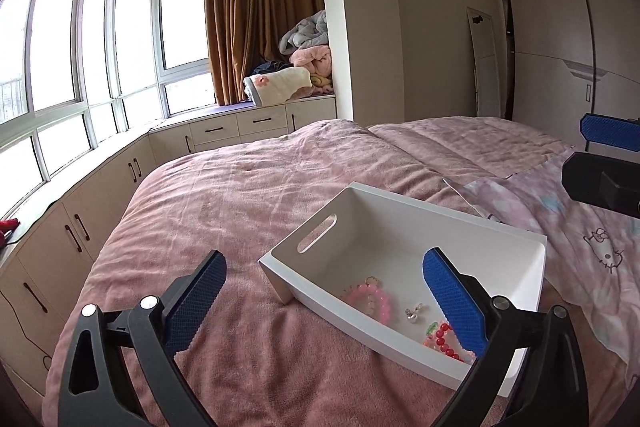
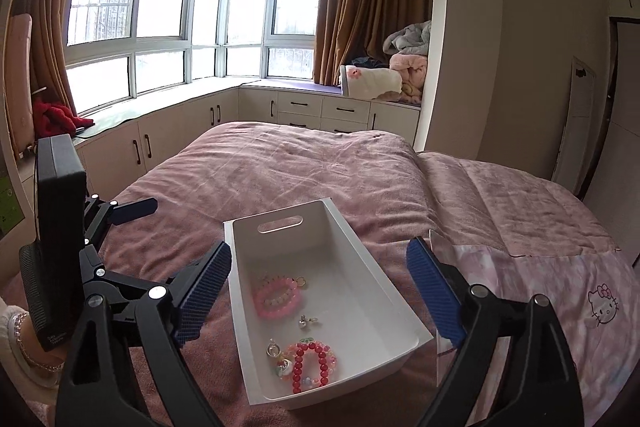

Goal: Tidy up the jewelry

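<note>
A white bin (image 2: 360, 291) with a slot handle in its far wall stands on the pink blanket (image 2: 280, 167) of the bed, near the bed's near edge. Inside it, on the floor of the bin, lie a pink bead bracelet (image 2: 277, 298) toward the middle, a small silver charm (image 2: 306, 322) just beside it, and a red bead bracelet (image 2: 310, 363) with coloured charms close to the near wall. In the right wrist view the right gripper (image 2: 318, 291) has its two blue fingers (image 2: 434, 301) wide apart, one on each side of the bin and outside its walls; they hold nothing and touch nothing that can be seen. In the left wrist view the left gripper (image 1: 324, 301) is also wide apart and empty: its left finger (image 1: 196, 303) hangs over the blanket beside the bin, and its right finger (image 1: 454, 303) is over the inside of the bin, above the red bracelet, partly hiding it. To the right of the bin lies a pale sheet with a cat drawing (image 2: 604, 309).
</note>
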Tool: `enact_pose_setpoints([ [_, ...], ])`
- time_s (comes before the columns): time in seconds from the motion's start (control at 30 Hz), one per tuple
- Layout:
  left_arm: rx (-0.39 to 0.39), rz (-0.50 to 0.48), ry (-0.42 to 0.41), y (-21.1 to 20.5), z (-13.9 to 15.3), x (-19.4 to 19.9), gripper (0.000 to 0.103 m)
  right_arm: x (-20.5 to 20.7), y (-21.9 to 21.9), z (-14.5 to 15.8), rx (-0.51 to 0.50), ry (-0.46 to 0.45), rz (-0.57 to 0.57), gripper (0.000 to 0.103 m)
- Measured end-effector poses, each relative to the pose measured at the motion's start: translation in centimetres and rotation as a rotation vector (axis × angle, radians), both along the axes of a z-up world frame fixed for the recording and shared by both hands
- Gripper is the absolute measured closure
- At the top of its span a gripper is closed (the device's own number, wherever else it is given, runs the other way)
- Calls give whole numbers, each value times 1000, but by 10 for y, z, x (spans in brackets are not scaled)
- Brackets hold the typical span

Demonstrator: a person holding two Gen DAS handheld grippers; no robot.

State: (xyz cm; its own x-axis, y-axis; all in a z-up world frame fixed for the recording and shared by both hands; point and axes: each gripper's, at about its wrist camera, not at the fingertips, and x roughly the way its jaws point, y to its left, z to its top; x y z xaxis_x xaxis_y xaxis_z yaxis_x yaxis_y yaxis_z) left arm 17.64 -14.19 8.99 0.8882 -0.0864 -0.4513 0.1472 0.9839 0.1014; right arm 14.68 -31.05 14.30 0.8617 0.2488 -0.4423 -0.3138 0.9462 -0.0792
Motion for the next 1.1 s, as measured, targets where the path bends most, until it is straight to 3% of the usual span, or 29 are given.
enact_pose_setpoints([
  [0.03, -3, 8, 2, 0, 0, -3, 4, -3, -2, 2, 12, -6, -6, 5],
  [0.3, -60, 79, 37, 7, -14, -28, 4, -25, -26, -4, 43, -37, -88, 5],
  [0.57, -66, 102, -49, -8, -43, -63, 4, -47, -46, -48, 62, -61, -121, 5],
  [0.73, -69, 128, -44, -21, -67, -76, 4, -60, -48, -84, 25, -56, -122, 5],
  [0.87, -36, 130, -32, -33, -85, -78, 3, -70, -50, -109, 6, -64, -119, 5],
  [1.1, 55, 181, -139, -50, -96, -91, 3, -82, -57, -138, -2, -101, -132, 5],
])
